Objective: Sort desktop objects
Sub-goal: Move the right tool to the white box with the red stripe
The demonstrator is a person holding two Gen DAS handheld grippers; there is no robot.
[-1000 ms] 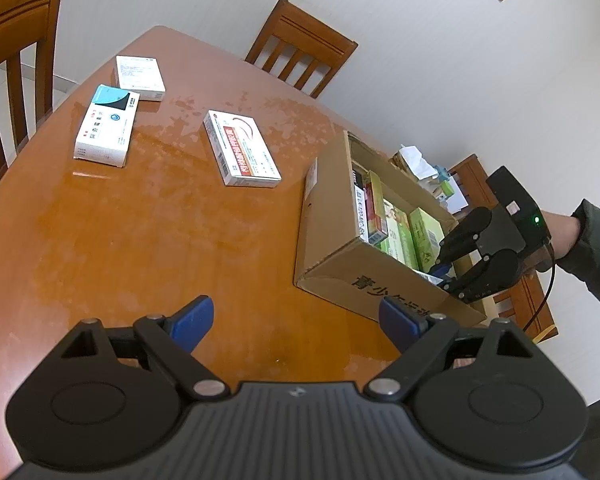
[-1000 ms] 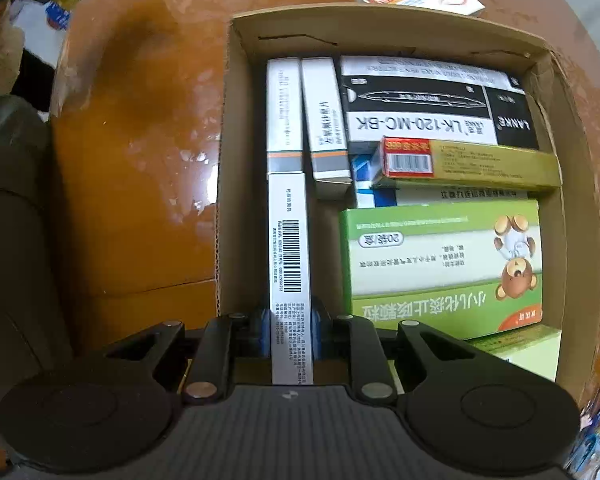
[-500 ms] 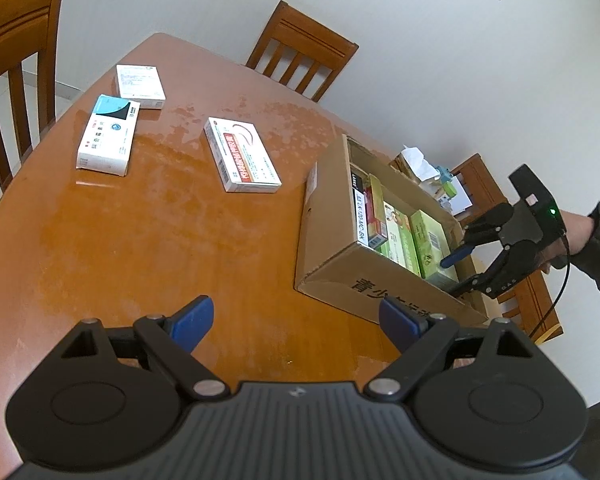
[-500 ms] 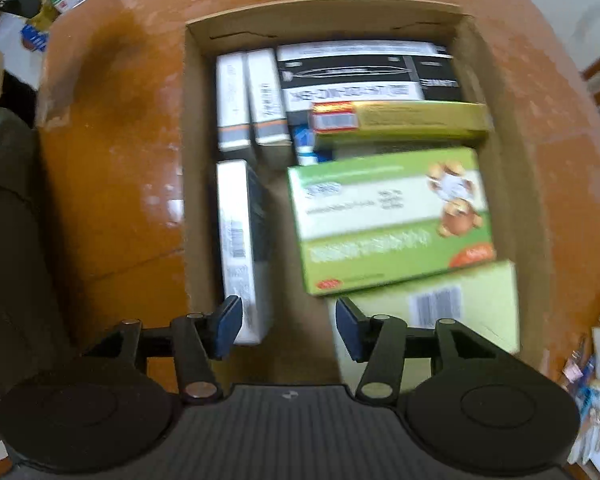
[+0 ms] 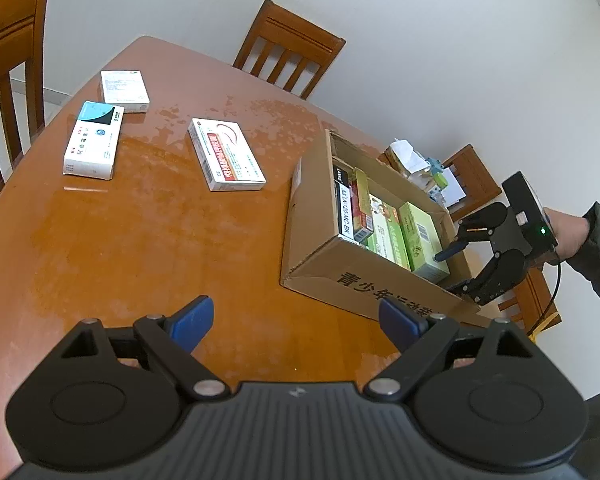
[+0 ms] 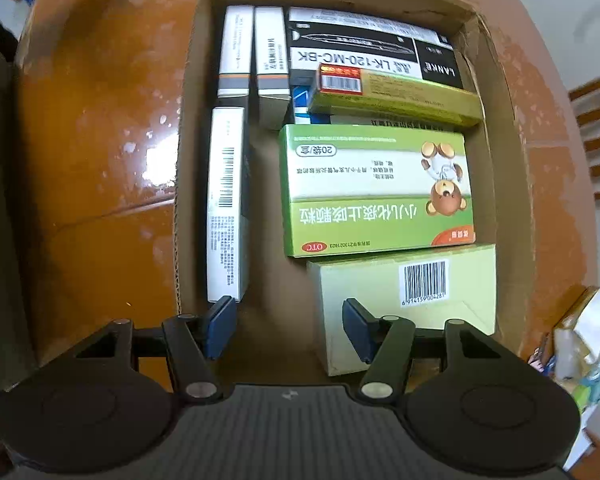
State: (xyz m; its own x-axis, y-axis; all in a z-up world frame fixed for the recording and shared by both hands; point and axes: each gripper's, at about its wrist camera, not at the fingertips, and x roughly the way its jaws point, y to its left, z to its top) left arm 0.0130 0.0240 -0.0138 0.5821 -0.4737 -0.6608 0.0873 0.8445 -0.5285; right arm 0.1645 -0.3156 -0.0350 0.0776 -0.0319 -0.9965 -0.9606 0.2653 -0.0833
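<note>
A glossy orange-brown wooden table (image 5: 100, 248) with a rounded edge is seen from the left wrist camera. An open corrugated cardboard box (image 5: 316, 248) is set at about 3 o'clock on it, and it is packed with rectangular cartons stood on edge. Among them are a green carton with a cartoon bear (image 6: 376, 188), a pale green carton with a barcode (image 6: 404, 300), a black-and-white pen carton (image 6: 372, 54) at 12 o'clock and a narrow white carton (image 6: 226, 204) laid along the box's 9 o'clock wall.

The right claw (image 6: 286, 330) is pointed straight down over the box's 6 o'clock end. Its jaws have just been opening and are now parted about halfway – nothing is gripped between them. The narrow white carton is seen just beyond the tip of one blue pad (image 6: 219, 326), apart from the other.

The left claw (image 5: 296, 320) is held wide open over bare tabletop, and nothing is held in it.

Three flat cartons are left lying on the table, well apart from the cardboard box: a white carton with red print (image 5: 226, 155) near 12 o'clock, a white carton with a teal and black corner (image 5: 94, 140) at about 10 o'clock, and a plain white carton (image 5: 124, 86) just beyond it. Slatted wooden chairs (image 5: 290, 54) are drawn up at the far rim – a sleeved hand (image 5: 568, 234) is seen behind the right claw.
</note>
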